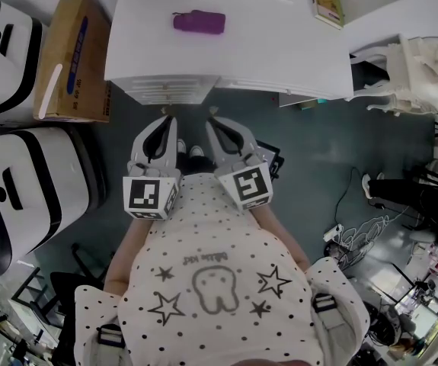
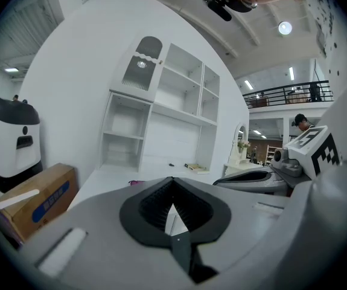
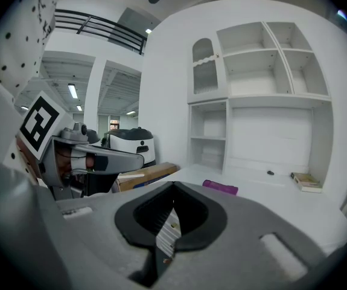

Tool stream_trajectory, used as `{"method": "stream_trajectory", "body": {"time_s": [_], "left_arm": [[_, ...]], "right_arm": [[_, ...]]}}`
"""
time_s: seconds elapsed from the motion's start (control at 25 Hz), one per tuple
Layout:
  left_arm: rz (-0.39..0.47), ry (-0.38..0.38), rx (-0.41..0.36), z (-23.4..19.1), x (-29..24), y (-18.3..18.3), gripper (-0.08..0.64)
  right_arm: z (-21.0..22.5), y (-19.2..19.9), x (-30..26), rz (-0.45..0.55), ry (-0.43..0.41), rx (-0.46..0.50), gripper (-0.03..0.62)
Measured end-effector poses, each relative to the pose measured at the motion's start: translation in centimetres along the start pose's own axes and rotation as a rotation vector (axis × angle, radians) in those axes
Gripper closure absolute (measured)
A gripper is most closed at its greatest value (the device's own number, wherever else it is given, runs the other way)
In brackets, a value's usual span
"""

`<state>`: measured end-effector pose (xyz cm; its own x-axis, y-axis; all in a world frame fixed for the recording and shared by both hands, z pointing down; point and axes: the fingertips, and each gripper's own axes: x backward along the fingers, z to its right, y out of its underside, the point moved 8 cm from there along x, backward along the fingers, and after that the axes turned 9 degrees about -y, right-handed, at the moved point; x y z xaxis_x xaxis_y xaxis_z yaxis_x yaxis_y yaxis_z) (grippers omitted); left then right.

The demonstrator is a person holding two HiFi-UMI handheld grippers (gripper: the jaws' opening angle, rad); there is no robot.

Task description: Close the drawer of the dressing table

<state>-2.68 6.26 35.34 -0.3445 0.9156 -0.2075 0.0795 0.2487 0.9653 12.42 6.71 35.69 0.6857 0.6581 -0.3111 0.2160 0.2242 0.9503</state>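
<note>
The white dressing table [image 1: 279, 44] stands ahead of me, and its slatted drawer front [image 1: 169, 90] sticks out a little below the tabletop's near edge. Both grippers are held close to my body, just short of that drawer. The left gripper [image 1: 165, 120] points at it with its jaws shut and empty, which the left gripper view confirms [image 2: 173, 181]. Beside it, the right gripper [image 1: 213, 119] is also shut on nothing [image 3: 173, 187]. Neither touches the drawer. A purple object [image 1: 199, 22] lies on the tabletop [image 3: 220, 187].
A cardboard box [image 1: 72, 59] and two white-and-black machines [image 1: 20, 197] [image 1: 1, 52] stand to the left. A book [image 1: 327, 2] lies on the table at the far right. White ornate furniture [image 1: 405, 67] and floor cables [image 1: 356, 227] are on the right.
</note>
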Motion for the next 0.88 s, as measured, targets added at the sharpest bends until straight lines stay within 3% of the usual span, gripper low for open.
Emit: {"method": "stream_trajectory", "body": {"time_s": [0.88], "left_arm": [[0.006, 0.006, 0.013, -0.38, -0.58, -0.26, 0.561]], "right_arm": [[0.48, 0.58, -0.43, 0.034, 0.013, 0.008, 0.597]]}}
